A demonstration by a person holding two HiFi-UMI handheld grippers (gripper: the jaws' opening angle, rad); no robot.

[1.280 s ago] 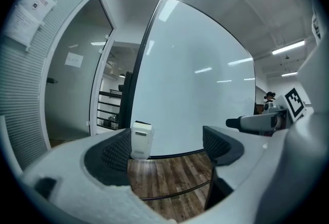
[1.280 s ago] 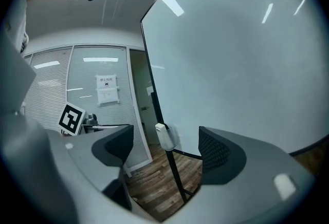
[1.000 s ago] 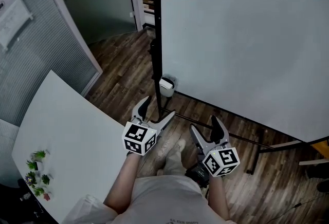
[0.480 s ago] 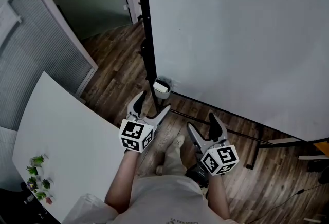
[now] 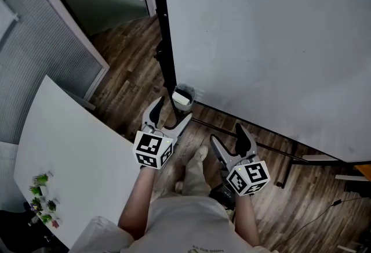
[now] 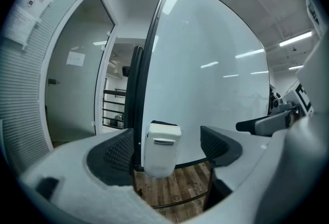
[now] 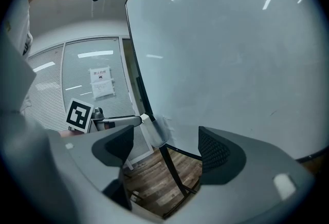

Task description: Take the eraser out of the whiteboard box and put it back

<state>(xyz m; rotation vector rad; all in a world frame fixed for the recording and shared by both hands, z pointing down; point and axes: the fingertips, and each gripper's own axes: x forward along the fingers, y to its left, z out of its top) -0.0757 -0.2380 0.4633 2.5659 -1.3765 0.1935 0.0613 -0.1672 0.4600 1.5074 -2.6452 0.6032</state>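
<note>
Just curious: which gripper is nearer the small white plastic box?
Left gripper: just short of the white box, jaws just closed slightly, nothing between; right gripper hangs farther back.

Place: an office or meeting room.
Board: a large whiteboard (image 5: 261, 43) on a dark stand fills one side.
Walls: a glazed partition (image 5: 35, 43) with slatted blinds, with a printed notice (image 7: 101, 82) stuck to it.
Furniture: a white table (image 5: 75, 147) with small potted plants (image 5: 42, 177) near its edge.
Floor: dark wood planks (image 5: 130, 66).
Ceiling: long strip lights (image 6: 295, 39).
</note>
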